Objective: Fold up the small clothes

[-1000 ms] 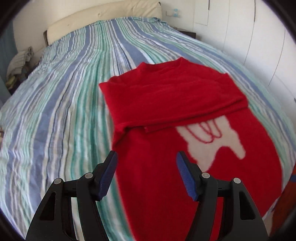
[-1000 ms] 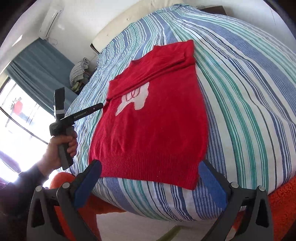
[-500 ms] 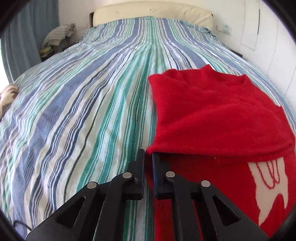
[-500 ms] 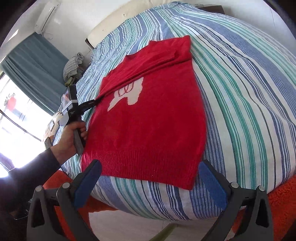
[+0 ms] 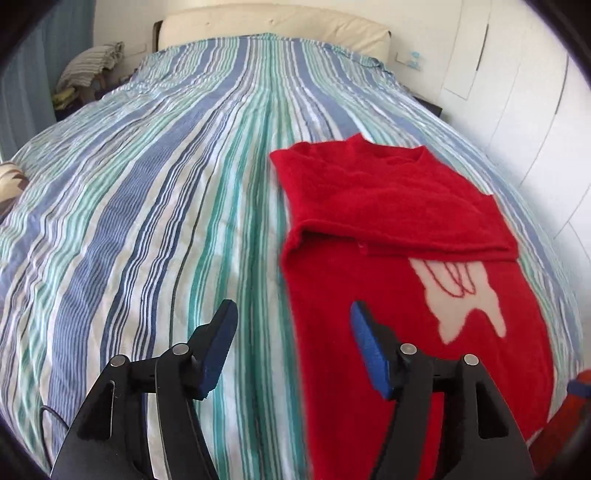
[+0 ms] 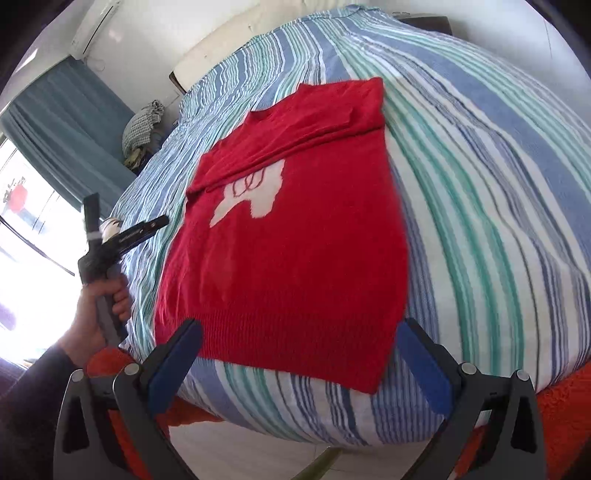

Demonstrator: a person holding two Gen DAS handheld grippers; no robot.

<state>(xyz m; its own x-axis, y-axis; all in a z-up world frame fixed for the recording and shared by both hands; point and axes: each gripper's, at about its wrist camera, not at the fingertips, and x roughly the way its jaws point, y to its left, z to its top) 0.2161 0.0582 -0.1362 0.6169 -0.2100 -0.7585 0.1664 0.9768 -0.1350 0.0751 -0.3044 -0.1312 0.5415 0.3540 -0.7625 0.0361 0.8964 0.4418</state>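
Note:
A small red sweater [image 5: 373,258] with a white figure on its chest lies flat on the striped bed, its sleeves folded across the top. My left gripper [image 5: 291,347] is open and empty, hovering over the sweater's left edge. In the right wrist view the sweater [image 6: 295,236] lies lengthwise, its ribbed hem nearest. My right gripper [image 6: 299,358] is open and empty, just in front of the hem near the bed's edge. The left gripper [image 6: 125,236] shows there too, held in a hand left of the sweater.
The striped bedspread [image 5: 147,221] covers the whole bed. A cream headboard [image 5: 273,26] stands at the far end, with a pile of clothes [image 5: 88,70] beside it. White wardrobe doors [image 5: 517,92] stand on the right. Blue curtains [image 6: 66,125] hang by a bright window.
My left gripper was shut at the sweater's folded left sleeve half a second ago; it has opened and drawn back along the left edge. My right gripper has stayed open at the hem.

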